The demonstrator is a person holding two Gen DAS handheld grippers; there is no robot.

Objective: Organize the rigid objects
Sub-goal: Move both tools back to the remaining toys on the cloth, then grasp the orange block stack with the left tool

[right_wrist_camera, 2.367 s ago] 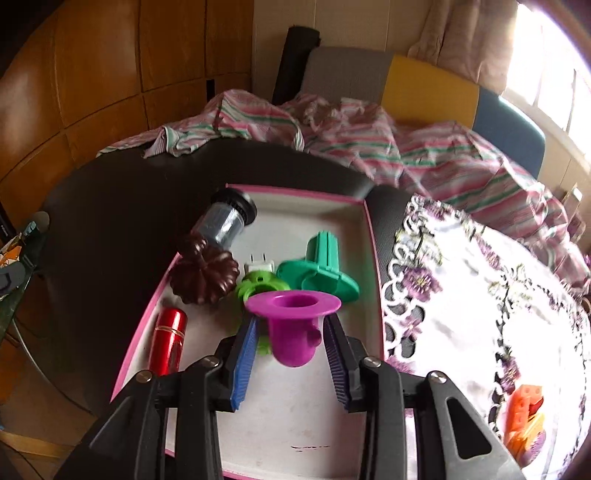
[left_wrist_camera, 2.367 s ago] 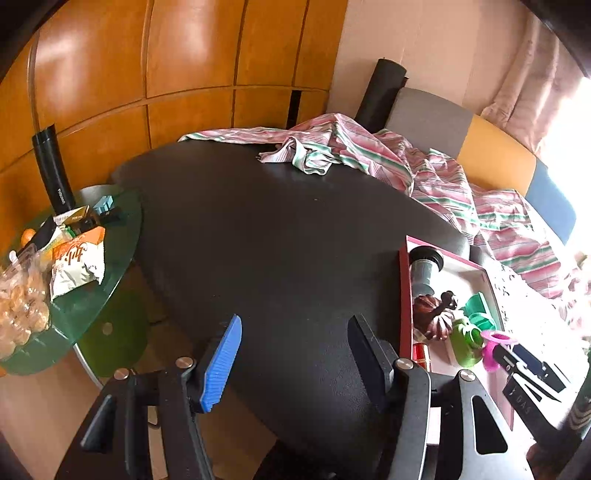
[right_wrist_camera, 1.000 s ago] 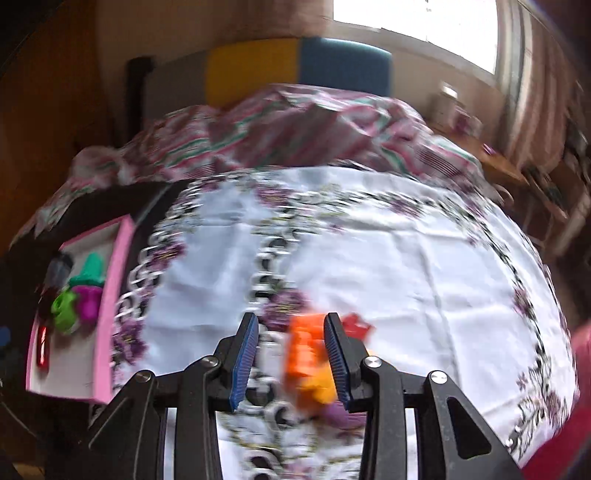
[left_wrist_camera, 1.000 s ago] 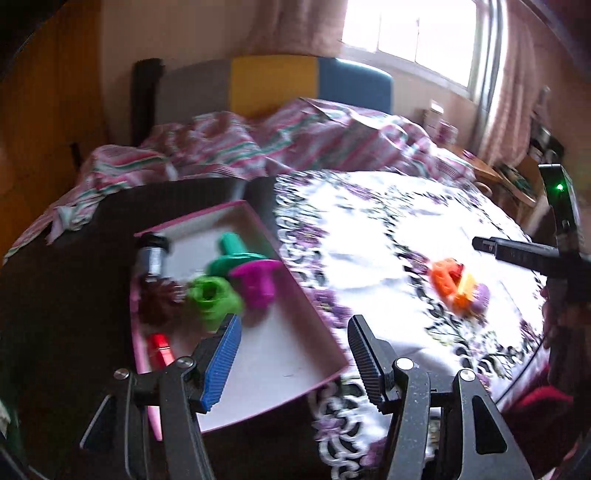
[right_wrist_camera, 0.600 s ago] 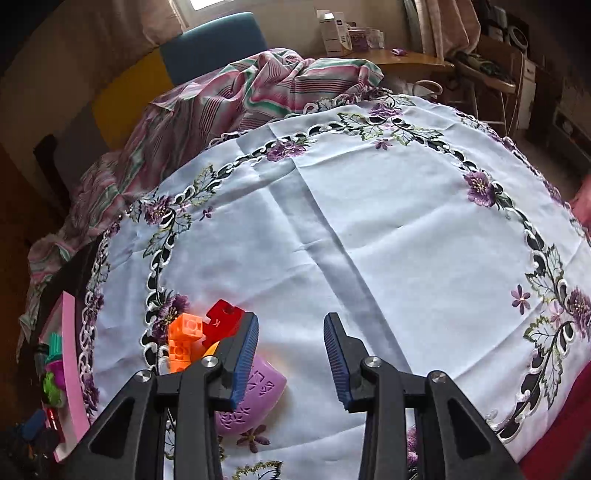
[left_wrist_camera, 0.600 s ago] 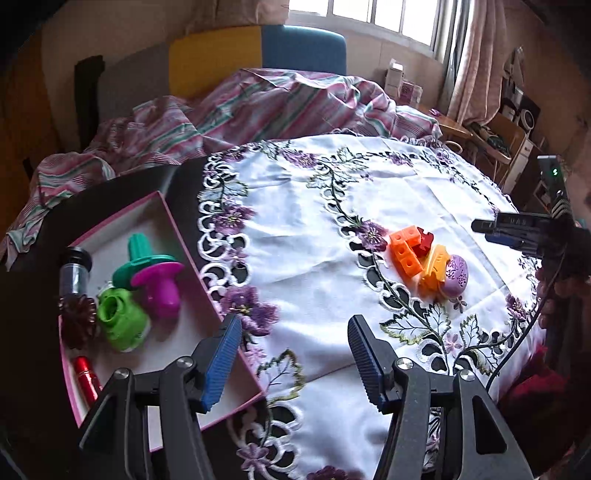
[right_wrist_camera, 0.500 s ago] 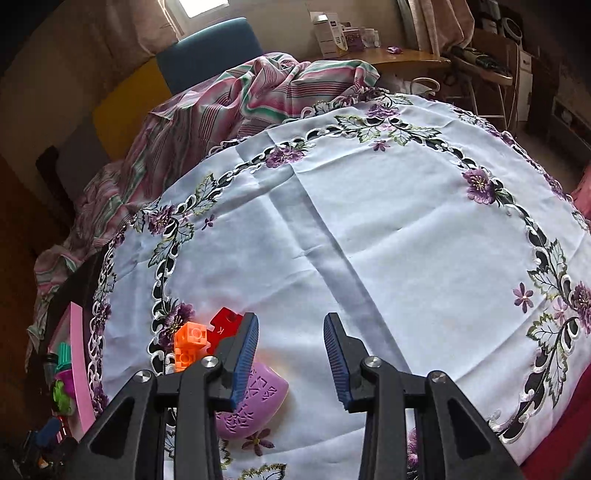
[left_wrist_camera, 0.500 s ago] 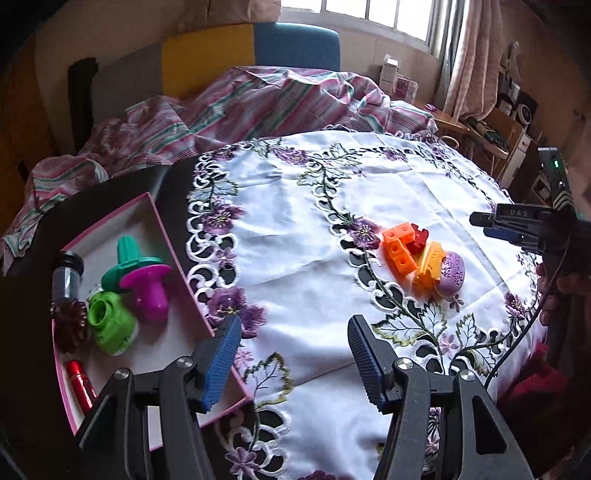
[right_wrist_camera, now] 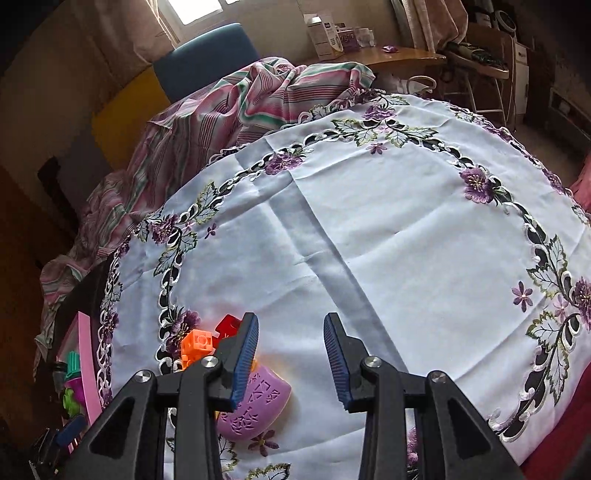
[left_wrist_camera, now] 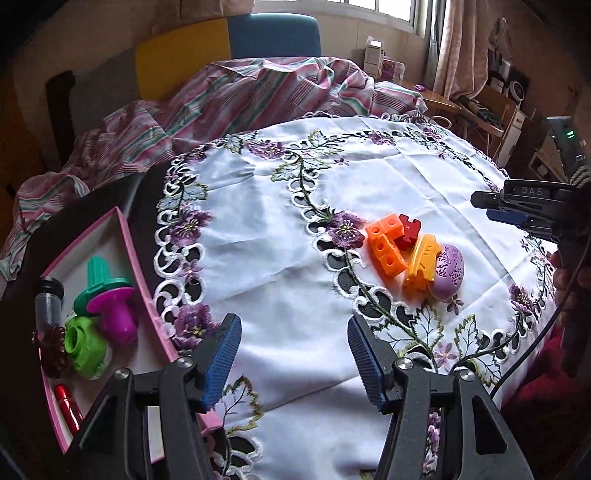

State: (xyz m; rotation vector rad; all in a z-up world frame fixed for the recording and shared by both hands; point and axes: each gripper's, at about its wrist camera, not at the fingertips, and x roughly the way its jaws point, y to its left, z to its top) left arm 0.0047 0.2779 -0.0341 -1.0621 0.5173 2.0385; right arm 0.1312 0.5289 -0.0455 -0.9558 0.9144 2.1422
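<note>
1. The pink tray (left_wrist_camera: 127,236) at the left table edge already holds several toys.
2. The left gripper (left_wrist_camera: 293,354) hovers with jaws open and empty over the tablecloth (left_wrist_camera: 295,258).
3. The right gripper (right_wrist_camera: 290,354) has its jaws apart, holding nothing; the purple egg (right_wrist_camera: 255,410) lies just left of them, touching the orange blocks (right_wrist_camera: 197,345). Best shift left and straddle the egg alone before closing.

Sunlit window (left_wrist_camera: 373,7) behind colourful chair (left_wrist_camera: 273,35)
</note>
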